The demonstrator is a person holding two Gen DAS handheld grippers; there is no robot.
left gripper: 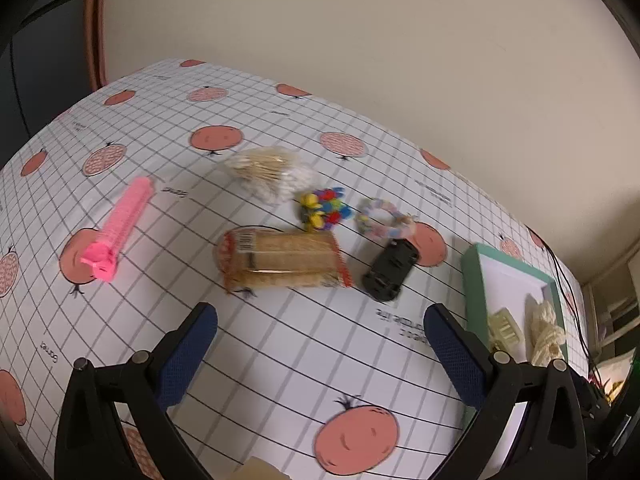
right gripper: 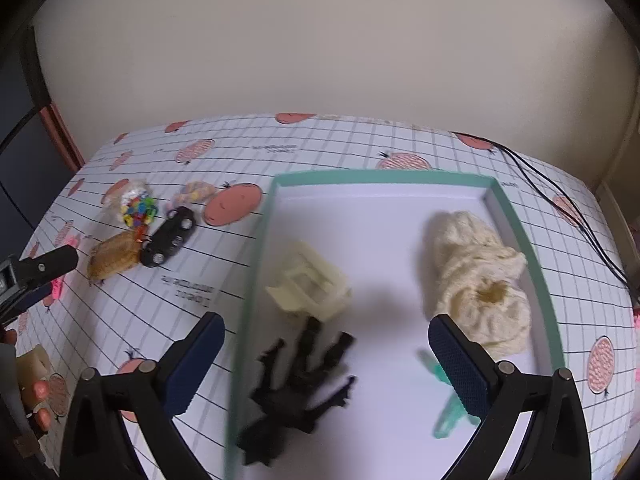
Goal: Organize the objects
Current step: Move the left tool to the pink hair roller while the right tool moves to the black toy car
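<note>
Left gripper (left gripper: pixel 320 320): jaws spread wide, nothing between them, held above the bench (left gripper: pixel 280 360), which wears a grid-patterned cloth printed with pink fruit.

Ahead of it, nearest first:
- toothpick pack (left gripper: pixel 282 260), clear wrap with red ends, lying flat just beyond the fingertips, nothing between pack and gripper.
- black toy car (left gripper: pixel 390 270), just right of the pack, close to touching its red end.
- coloured pin cluster (left gripper: pixel 326 208), behind the pack.
- pastel bead bracelet (left gripper: pixel 384 218), behind the car, its rim touching or overlapping the car's far end.
- bag of cotton swabs (left gripper: pixel 268 172), farther back, near the pins.
- pink comb-like stick (left gripper: pixel 118 228), well apart to the left, lying at a slant.

Right gripper (right gripper: pixel 326 340): jaws likewise spread and empty, hovering over the green-rimmed tray (right gripper: pixel 256 256) with white floor, which sits at the bench's right side.

Tray contents:
- cream hair claw (right gripper: pixel 310 284), left-centre.
- cream knitted cloth (right gripper: pixel 480 276), bunched against the right wall.
- black figure (right gripper: pixel 296 388), blurred, near the front, between the fingers.
- green clip (right gripper: pixel 444 412), partly hidden behind the right finger.

Outside the tray: black cables (right gripper: pixel 560 200) run across the bench's right corner.
</note>
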